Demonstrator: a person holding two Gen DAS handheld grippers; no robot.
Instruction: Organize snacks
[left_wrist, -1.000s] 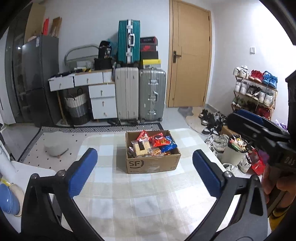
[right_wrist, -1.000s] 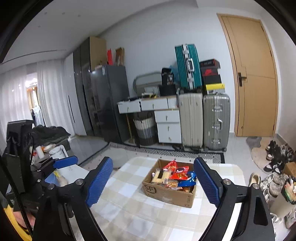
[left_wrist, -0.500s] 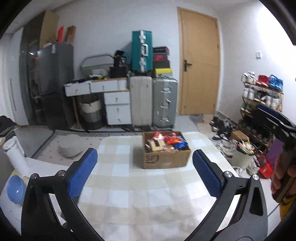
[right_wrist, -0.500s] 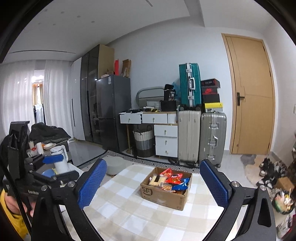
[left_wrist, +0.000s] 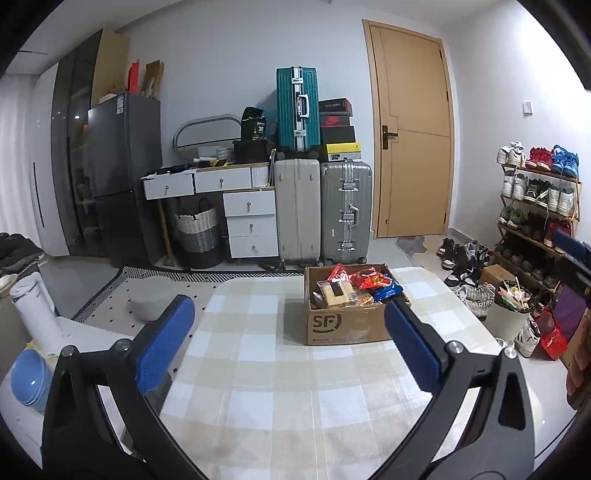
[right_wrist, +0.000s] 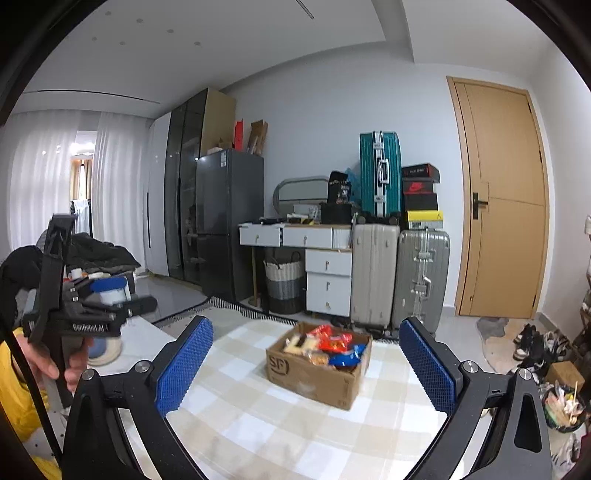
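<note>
A brown cardboard box (left_wrist: 343, 325) marked SF stands at the far side of a table with a beige checked cloth (left_wrist: 295, 387). It holds several snack packets (left_wrist: 354, 288), red, blue and tan. It also shows in the right wrist view (right_wrist: 314, 373). My left gripper (left_wrist: 288, 343) is open and empty, well short of the box. My right gripper (right_wrist: 306, 365) is open and empty, raised above the near table. The left gripper's body shows at the left of the right wrist view (right_wrist: 74, 310), held in a hand.
Behind the table stand suitcases (left_wrist: 321, 210), a white drawer unit (left_wrist: 251, 221), a dark fridge (left_wrist: 122, 177) and a wooden door (left_wrist: 410, 129). A shoe rack (left_wrist: 539, 206) and a bin (left_wrist: 509, 314) are on the right. A blue bowl (left_wrist: 29, 380) and white jug (left_wrist: 33, 314) sit left.
Both grippers have drawn back and tilted upward, so the box looks smaller and more of the room and ceiling shows. Both stayed open and empty.
</note>
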